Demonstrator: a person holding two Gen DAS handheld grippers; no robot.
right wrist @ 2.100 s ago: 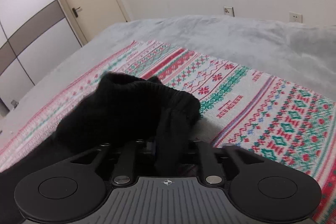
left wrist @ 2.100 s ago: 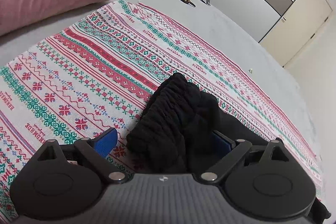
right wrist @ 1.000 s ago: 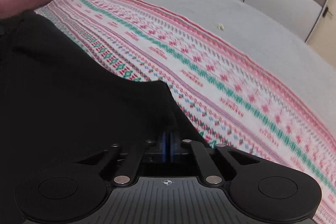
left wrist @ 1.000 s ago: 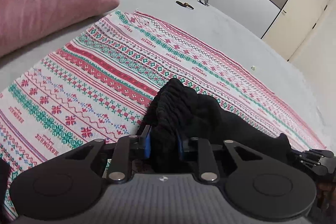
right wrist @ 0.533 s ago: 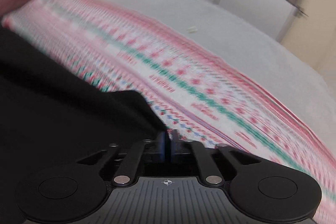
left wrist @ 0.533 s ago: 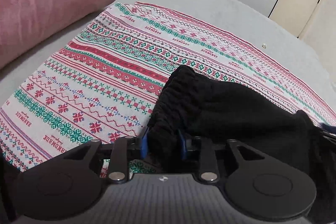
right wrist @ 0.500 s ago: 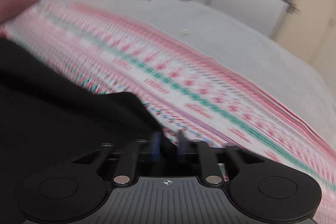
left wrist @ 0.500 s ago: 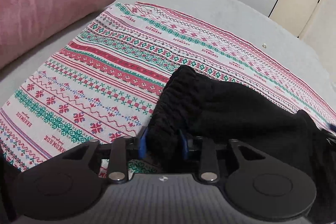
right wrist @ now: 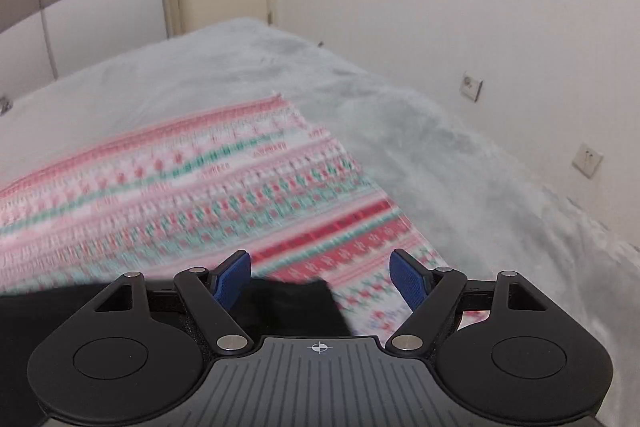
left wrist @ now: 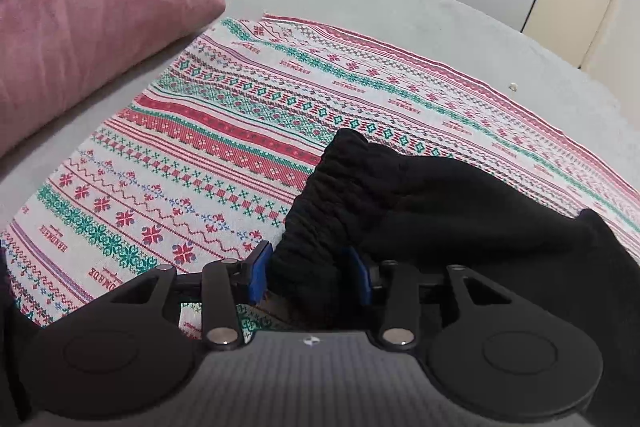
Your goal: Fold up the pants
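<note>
Left tool [left wrist: 308,277]: pinching gathered waistband of black pants [left wrist: 420,203] | Right tool [right wrist: 320,277]: spread, pants corner between pads, no contact | Pants: on patterned blanket [left wrist: 224,131], on bed [right wrist: 440,163]

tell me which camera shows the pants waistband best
The left wrist view: the gathered elastic waistband of the black pants sits sharp and close. The right wrist view shows only a blurred black corner, no waistband.
</note>
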